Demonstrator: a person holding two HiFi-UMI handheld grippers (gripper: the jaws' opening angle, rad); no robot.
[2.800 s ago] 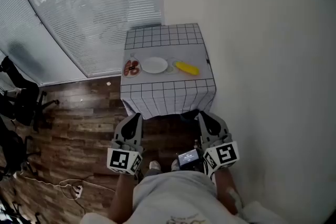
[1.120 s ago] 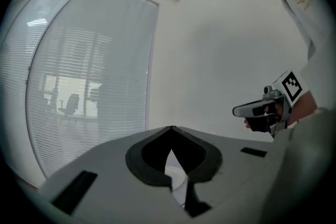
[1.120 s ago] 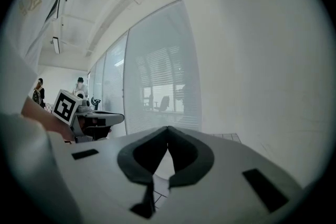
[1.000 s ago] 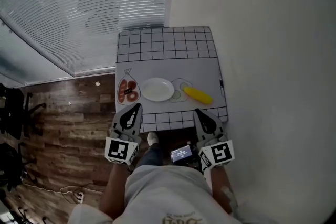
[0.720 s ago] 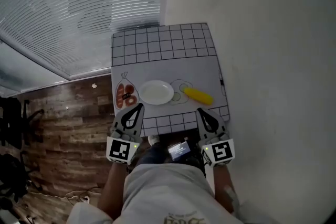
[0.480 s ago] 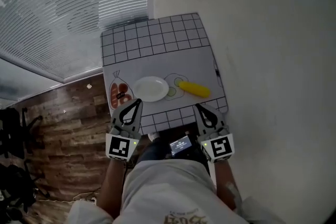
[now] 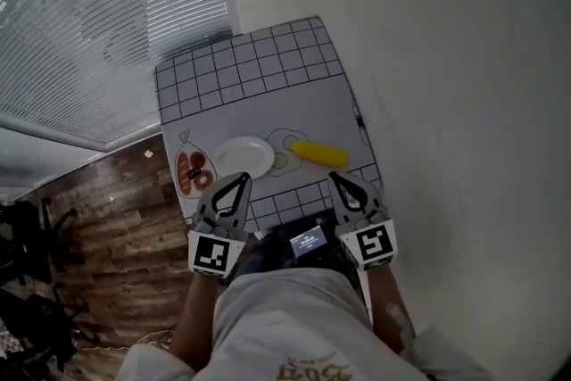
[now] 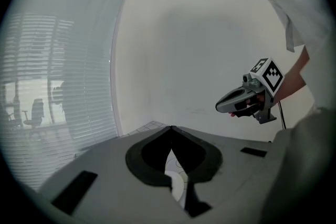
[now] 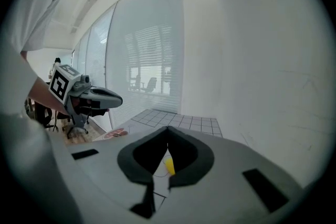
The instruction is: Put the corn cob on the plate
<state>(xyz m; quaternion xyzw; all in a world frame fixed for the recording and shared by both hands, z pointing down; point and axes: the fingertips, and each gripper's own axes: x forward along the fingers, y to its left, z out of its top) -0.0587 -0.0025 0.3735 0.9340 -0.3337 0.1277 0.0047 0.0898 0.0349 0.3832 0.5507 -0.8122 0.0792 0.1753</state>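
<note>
A yellow corn cob (image 7: 318, 154) lies on the small table (image 7: 259, 94) near its front right corner, and a sliver of the corn cob (image 9: 169, 166) shows between the jaws in the right gripper view. A white plate (image 7: 242, 158) sits left of it; the plate (image 8: 177, 187) peeks through the left gripper's jaws. My left gripper (image 7: 241, 179) is shut and empty, its tip at the plate's near rim. My right gripper (image 7: 335, 178) is shut and empty, just short of the cob.
A clear bag of red food (image 7: 193, 172) lies left of the plate. The table stands against a white wall (image 7: 446, 85) on the right, with window blinds (image 7: 98, 22) behind. Wooden floor (image 7: 107, 236) lies to the left.
Both grippers have come forward and lower toward the table's front edge; the table now sits closer, with the gripper tips over its near edge.
</note>
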